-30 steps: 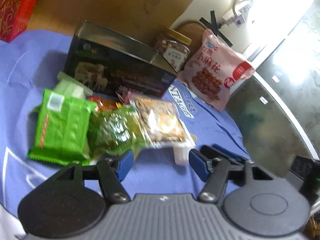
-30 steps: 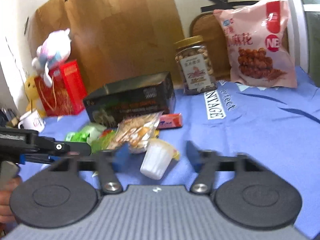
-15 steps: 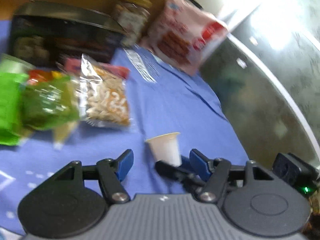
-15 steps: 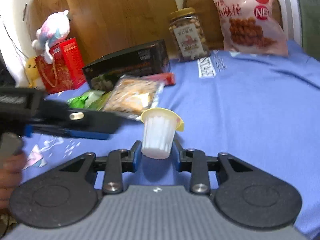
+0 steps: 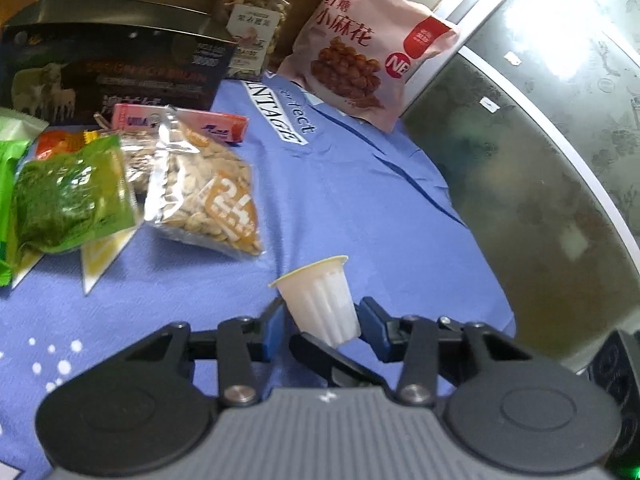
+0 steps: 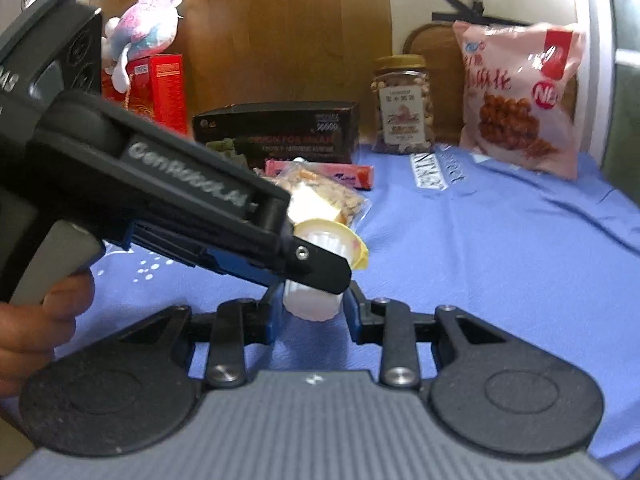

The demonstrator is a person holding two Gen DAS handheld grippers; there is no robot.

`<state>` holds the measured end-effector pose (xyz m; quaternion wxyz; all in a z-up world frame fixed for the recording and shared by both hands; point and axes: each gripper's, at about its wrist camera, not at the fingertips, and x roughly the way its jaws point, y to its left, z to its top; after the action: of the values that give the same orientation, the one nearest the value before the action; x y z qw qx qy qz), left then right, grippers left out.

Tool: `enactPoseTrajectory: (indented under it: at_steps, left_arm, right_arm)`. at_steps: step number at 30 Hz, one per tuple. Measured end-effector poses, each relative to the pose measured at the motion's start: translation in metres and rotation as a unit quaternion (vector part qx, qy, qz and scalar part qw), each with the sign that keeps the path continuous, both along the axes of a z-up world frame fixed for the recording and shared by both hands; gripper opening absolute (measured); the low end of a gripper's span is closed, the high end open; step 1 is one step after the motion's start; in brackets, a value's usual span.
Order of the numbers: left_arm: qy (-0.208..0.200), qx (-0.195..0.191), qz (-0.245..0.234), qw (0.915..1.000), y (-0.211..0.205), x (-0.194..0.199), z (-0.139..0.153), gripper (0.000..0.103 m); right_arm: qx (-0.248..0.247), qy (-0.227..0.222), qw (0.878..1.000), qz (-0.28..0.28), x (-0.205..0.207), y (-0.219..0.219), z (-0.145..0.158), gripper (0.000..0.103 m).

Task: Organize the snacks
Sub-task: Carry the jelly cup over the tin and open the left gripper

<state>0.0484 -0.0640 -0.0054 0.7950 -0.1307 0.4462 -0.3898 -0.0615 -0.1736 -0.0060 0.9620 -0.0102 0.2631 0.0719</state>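
Fingers (image 5: pixel 276 326) of the left gripper (image 5: pixel 320 328) flank the white jelly cup (image 5: pixel 320 306), rim tilted to 11 o'clock; whether they pinch it I cannot tell. From the right wrist, the right gripper (image 6: pixel 312 312) clamps the cup's base above the blue surface (image 6: pixel 500 248), the left gripper crossing from 9 o'clock.

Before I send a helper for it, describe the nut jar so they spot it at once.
On the blue cloth, look along the back against the wall. The nut jar stands upright between the dark box and pink bag: the only clear, gold-lidded container.
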Motion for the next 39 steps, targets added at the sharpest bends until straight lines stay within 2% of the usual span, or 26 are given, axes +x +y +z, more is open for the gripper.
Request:
enactPoseTrajectory:
  at_steps: [3, 6, 13, 19, 22, 26, 28, 29, 31, 33, 37, 39]
  left_arm:
    - [-0.007, -0.006, -0.008, 0.9999, -0.006, 0.0, 0.006, 0.039]
    - [-0.024, -0.011, -0.004, 0.9996, -0.004, -0.001, 0.015, 0.039]
    - [-0.062, -0.021, 0.025, 0.9975, 0.016, 0.022, 0.046, 0.039]
    - [-0.082, -0.039, 0.084, 0.9923, 0.047, 0.094, 0.083, 0.039]
    - [-0.096, -0.032, 0.114, 0.9883, 0.053, 0.136, 0.093, 0.039]
    - [-0.077, -0.007, 0.138, 0.9874, 0.049, 0.184, 0.082, 0.039]
    - [-0.073, 0.023, 0.155, 0.9849, 0.048, 0.197, 0.076, 0.041]
    - [-0.074, 0.024, 0.162, 0.9837, 0.053, 0.197, 0.076, 0.041]
    - [-0.085, -0.011, 0.162, 0.9831, 0.071, 0.186, 0.079, 0.041]
    - [-0.087, -0.025, 0.155, 0.9837, 0.082, 0.172, 0.08, 0.042]
    - [-0.066, -0.004, 0.118, 0.9908, 0.078, 0.145, 0.064, 0.042]
    - [-0.059, 0.022, 0.112, 0.9918, 0.069, 0.135, 0.052, 0.045]
  right_arm:
    - [-0.02, -0.015, 1.0, -0.019, -0.005, 0.001, 0.003, 0.035]
    - [-0.019, -0.024, 0.999, -0.026, -0.005, 0.0, 0.009, 0.035]
    - [-0.048, -0.068, 0.997, -0.005, 0.021, 0.017, 0.029, 0.035]
    - [-0.022, -0.108, 0.993, 0.035, 0.103, 0.021, 0.06, 0.035]
    - [-0.015, -0.114, 0.992, 0.047, 0.154, 0.029, 0.073, 0.035]
    - [-0.007, -0.075, 0.996, 0.053, 0.209, 0.034, 0.073, 0.038]
    - [-0.018, -0.054, 0.997, 0.059, 0.219, 0.03, 0.068, 0.046]
    - [-0.015, -0.055, 0.997, 0.057, 0.216, 0.022, 0.068, 0.046]
    - [0.024, -0.058, 0.997, 0.053, 0.201, -0.006, 0.069, 0.046]
    - [0.071, -0.05, 0.996, 0.03, 0.19, -0.037, 0.066, 0.046]
    - [0.18, 0.009, 0.983, -0.025, 0.177, -0.093, 0.034, 0.046]
    - [0.201, 0.033, 0.978, -0.041, 0.173, -0.098, 0.018, 0.046]
